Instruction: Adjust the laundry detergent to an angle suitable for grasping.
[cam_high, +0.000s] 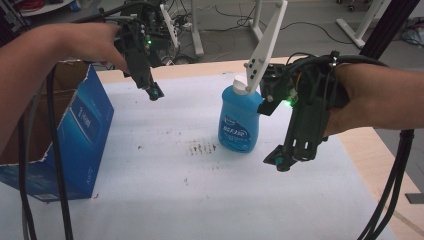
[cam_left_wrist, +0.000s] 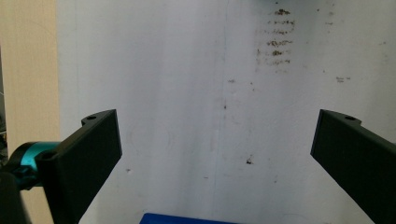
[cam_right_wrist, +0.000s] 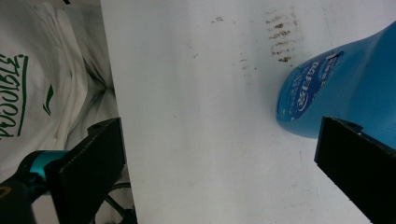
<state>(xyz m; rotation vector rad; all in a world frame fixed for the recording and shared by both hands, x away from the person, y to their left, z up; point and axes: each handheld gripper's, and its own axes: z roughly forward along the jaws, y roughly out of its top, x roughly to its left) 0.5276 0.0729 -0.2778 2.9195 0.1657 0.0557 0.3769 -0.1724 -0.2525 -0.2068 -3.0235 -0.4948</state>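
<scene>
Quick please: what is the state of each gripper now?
Left gripper: open, holding nothing.
Right gripper: open, holding nothing; blue bottle beside it.

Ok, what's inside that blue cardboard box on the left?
The blue cardboard box is open on top, and the high view shows bare brown inner walls. Its bottom is hidden by the person's left forearm and the near wall.

My two hand-held grippers, the left gripper (cam_high: 155, 93) and the right gripper (cam_high: 281, 162), are black and boxy, each with a small green light, teal fittings at the flat black jaws, screw holes near the jaw tips and thick black cables trailing off.
</scene>
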